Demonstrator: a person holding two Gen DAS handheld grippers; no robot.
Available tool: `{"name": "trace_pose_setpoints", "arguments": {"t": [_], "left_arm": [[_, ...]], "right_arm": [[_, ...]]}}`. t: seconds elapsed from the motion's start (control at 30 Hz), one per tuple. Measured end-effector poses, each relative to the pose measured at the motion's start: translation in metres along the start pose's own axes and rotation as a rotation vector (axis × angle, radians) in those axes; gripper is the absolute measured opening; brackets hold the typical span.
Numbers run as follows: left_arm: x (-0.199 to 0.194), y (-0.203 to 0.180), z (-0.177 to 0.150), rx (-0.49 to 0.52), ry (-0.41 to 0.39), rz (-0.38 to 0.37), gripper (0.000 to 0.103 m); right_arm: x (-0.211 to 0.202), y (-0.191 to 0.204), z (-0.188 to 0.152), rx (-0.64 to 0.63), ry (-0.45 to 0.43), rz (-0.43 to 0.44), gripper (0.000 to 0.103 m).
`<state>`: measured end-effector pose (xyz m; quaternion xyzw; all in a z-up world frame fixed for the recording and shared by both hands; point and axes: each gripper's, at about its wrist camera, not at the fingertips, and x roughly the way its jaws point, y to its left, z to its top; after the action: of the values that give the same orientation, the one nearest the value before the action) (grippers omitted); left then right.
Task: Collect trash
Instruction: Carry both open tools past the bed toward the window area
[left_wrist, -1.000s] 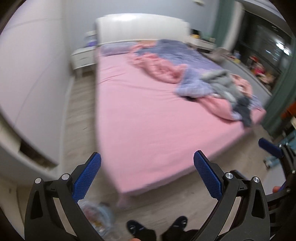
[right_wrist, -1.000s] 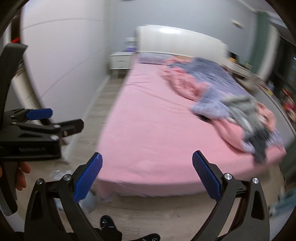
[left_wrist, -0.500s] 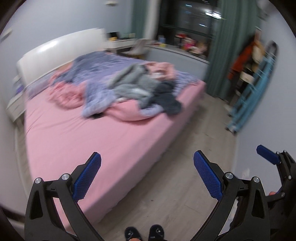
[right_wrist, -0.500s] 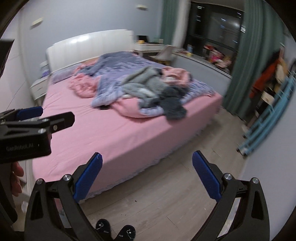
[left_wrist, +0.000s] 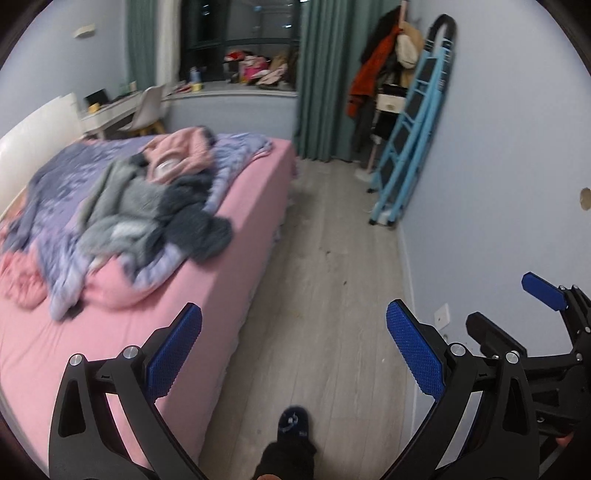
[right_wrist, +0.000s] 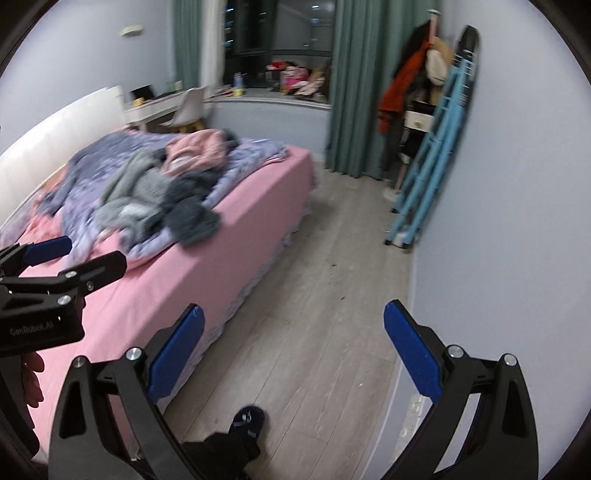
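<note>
- both views have swung round to the right since a second ago: then they faced the headboard and the white nightstand, now they look down the strip of wooden floor (left_wrist: 321, 280) between the foot of the bed (left_wrist: 155, 314) and the grey wall (left_wrist: 498, 206).
- left gripper (left_wrist: 294, 354) is held over the floor, jaws spread wide, nothing between the blue pads; the same wide spread as in both earlier frames.
- right gripper (right_wrist: 293, 350) likewise, jaws wide apart and empty, pointing along the floor beside the pink mattress.
- the crinkled clear plastic that lay on the floor by the bed's near corner a second ago has dropped out of both views; no trash can be made out on the floor now, only a few small dark specks too small to tell.
- newly in view: a folded blue ladder (left_wrist: 413, 140) leaning on the wall, coats (left_wrist: 373, 70) hanging beside it, green curtains (left_wrist: 325, 77).
- heap of blankets and clothes (left_wrist: 122, 206) sits on the bed, blurred.
- a dark slipper (left_wrist: 293, 424) shows at the bottom edge, one foot forward.
</note>
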<state>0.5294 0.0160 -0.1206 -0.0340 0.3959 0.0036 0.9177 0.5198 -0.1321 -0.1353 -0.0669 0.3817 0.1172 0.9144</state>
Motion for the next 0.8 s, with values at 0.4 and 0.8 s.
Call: {"name": "trace_pose_setpoints", "arguments": {"t": [0.4, 0.8], "left_arm": [[0.130, -0.042, 0.128, 0.160, 0.025, -0.124, 0.097], [0.248, -0.128, 0.238, 0.196, 0.025, -0.177, 0.097]], "right_arm": [[0.080, -0.075, 0.086, 0.107, -0.003, -0.134, 0.095], [0.180, -0.176, 0.164, 0.105, 0.010, -0.155, 0.095]]}}
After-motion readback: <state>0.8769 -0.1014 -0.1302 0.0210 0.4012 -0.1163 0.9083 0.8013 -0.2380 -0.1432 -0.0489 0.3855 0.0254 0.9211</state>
